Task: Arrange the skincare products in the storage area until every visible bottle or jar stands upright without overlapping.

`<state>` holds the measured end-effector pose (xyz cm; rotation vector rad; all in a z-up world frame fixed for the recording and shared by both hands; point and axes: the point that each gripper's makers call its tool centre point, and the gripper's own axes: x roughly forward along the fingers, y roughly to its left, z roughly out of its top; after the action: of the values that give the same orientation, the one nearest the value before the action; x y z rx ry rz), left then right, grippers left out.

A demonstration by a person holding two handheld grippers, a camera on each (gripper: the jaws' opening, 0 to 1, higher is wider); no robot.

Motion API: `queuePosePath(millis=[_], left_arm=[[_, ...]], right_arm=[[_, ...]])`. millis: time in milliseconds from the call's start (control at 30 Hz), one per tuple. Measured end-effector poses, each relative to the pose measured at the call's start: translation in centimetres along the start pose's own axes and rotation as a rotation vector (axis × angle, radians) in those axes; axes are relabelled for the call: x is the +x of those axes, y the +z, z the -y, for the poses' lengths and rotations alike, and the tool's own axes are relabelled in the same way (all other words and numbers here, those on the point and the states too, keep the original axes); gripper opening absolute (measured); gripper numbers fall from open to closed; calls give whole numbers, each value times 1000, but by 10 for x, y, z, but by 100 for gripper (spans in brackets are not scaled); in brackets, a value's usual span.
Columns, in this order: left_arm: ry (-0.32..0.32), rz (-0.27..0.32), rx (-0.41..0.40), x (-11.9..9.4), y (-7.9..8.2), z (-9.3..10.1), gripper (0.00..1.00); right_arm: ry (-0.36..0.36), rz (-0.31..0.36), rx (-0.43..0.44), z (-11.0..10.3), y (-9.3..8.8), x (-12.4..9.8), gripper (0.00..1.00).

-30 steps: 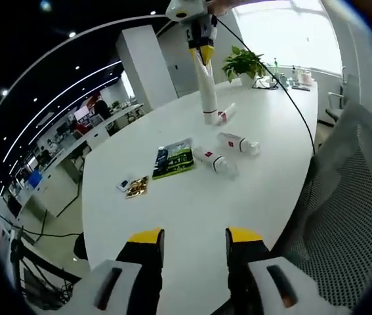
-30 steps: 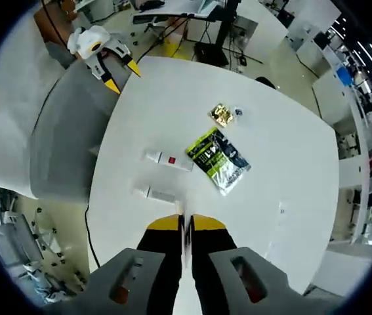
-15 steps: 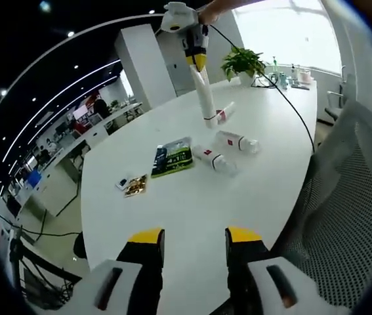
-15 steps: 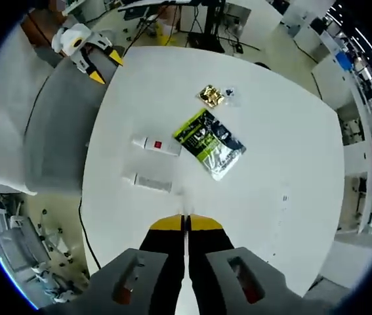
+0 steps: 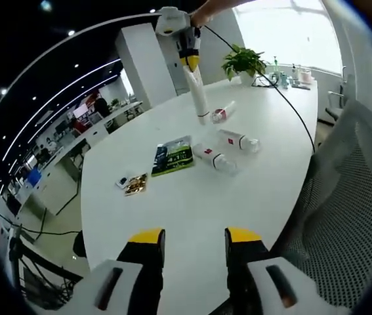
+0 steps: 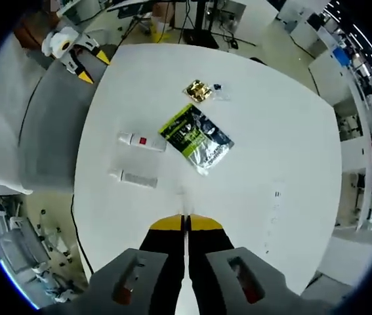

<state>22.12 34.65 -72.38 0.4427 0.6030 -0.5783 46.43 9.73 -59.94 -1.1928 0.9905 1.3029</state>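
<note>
Right gripper (image 5: 189, 60) hangs above the white table (image 5: 186, 203), jaws pressed together on a white tube (image 5: 199, 98) that dangles clear of the surface, lower end just over another tube (image 5: 222, 113) lying flat. From the right gripper view its own jaws (image 6: 186, 223) look closed, with only a thin sliver between them. Left gripper (image 5: 189, 236) sits low at the near table edge, jaws apart, holding nothing; it also shows small off the table corner in the right gripper view (image 6: 84, 65).

Landmark: green pouch (image 5: 174, 157) flat mid-table. Beside it, toward the mesh chair (image 5: 343, 216), two bottles lie on their sides: a red-label bottle (image 5: 214, 159) closest to the pouch, and a clear bottle (image 5: 239, 141) further out. Both show from above too: red-label (image 6: 142, 140), clear (image 6: 133, 178). On the pouch's other side, a gold packet (image 5: 136, 187) and a small item next to it, too small to identify.

Progress, judging: early. Nothing stands upright yet. One tube lifted, not placed. Still to stand up: the held tube, the flat tube, both bottles.
</note>
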Motion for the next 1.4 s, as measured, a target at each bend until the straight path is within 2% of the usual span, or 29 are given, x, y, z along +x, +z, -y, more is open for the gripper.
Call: queuePosePath(millis=[233,567,733,1033,1400], left_arm=[[4,5,-6,0,1,-1,37],[11,4,-11,0,0,-3,38],[7,-2,-12,1,-2,-2,38],[-1,-5,-12,2,-2,-1,37],[0,-19,-18,3,-6,-2,37]], right_arm=[[-11,6,22,22,5,-5,0],[-10,-31,21,44,1,6,0],[-2,-55,23,48,-2,11,0],[6,-50,65,60,-11,20,0],[18,-54,65,67,-13,33,0]])
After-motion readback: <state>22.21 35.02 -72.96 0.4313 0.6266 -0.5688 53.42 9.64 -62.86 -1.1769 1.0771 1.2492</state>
